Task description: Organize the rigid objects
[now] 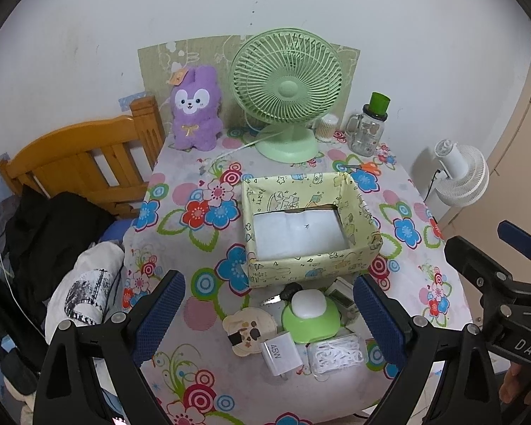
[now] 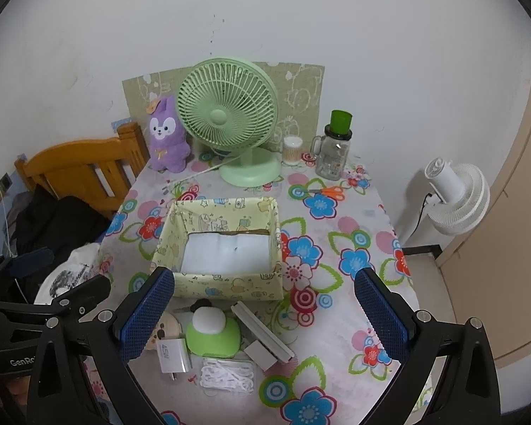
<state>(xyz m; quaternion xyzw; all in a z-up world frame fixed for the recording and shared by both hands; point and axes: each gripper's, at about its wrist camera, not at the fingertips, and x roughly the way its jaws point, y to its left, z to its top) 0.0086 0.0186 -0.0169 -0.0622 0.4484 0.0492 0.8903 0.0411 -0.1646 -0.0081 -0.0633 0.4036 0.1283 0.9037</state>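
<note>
A cluster of small rigid objects is seen lying on the flowered tablecloth (image 1: 209,364), directly ahead of the left gripper (image 1: 269,315) and between its widely parted fingers. The cluster is made up of a green case with a white domed top (image 1: 311,315), a white charger marked 45W (image 1: 280,352) just in front of it, a round cream disc (image 1: 249,329) to its left, a clear packet of white pieces (image 1: 336,352) to its right, and a dark object (image 1: 291,290) beyond it, too small to be identified. Nothing is held by either gripper. Seen from the right gripper (image 2: 265,315), whose fingers are likewise spread wide, the same cluster lies towards the left finger, with a long white box (image 2: 262,333) and a small white block (image 2: 262,354) added nearer the middle.

Just beyond the cluster an open yellow patterned box (image 1: 311,269) with a white lining is placed, its near wall almost touching the objects. Bare cloth is left to the right of the box and ahead of the right gripper's right finger; the table edge falls away on both sides
</note>
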